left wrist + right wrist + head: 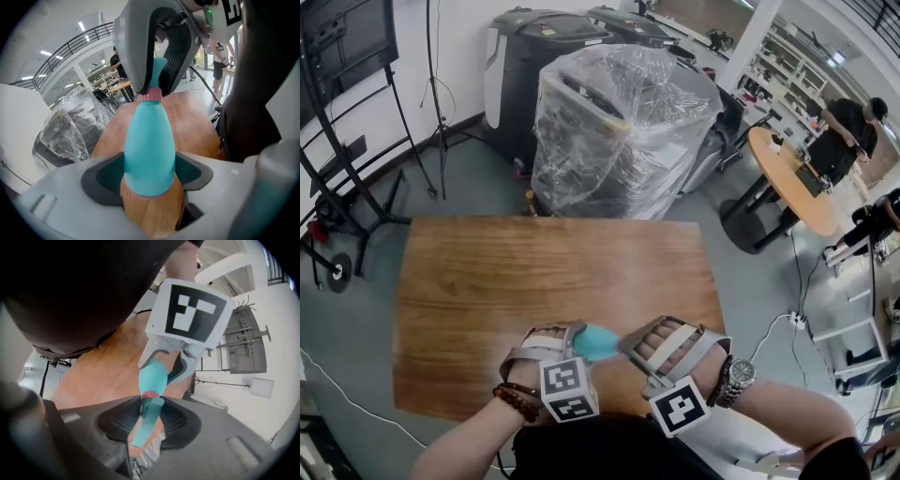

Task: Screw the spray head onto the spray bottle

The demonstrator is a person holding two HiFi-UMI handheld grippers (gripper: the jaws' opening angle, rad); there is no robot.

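Observation:
A teal spray bottle [598, 342] hangs over the near edge of the wooden table [553, 281], lying roughly sideways between my two grippers. My left gripper [579, 339] is shut on the bottle's wide body [149, 150], with a dark pad on each side of it. In the left gripper view a pink collar [150, 95] rings the neck. My right gripper [625, 345] comes in from the right, shut on the teal spray head [146, 423] that sits at the collar [149, 394]. Beyond the head in the right gripper view are the bottle [153, 376] and the left gripper's marker cube [190, 315].
A plastic-wrapped machine [619, 122] and dark bins [534, 66] stand beyond the table's far edge. A black stand [356, 216] is at the left. A round wooden table [787, 178] with a person [844, 131] beside it is at the right. A power strip [795, 321] lies on the floor.

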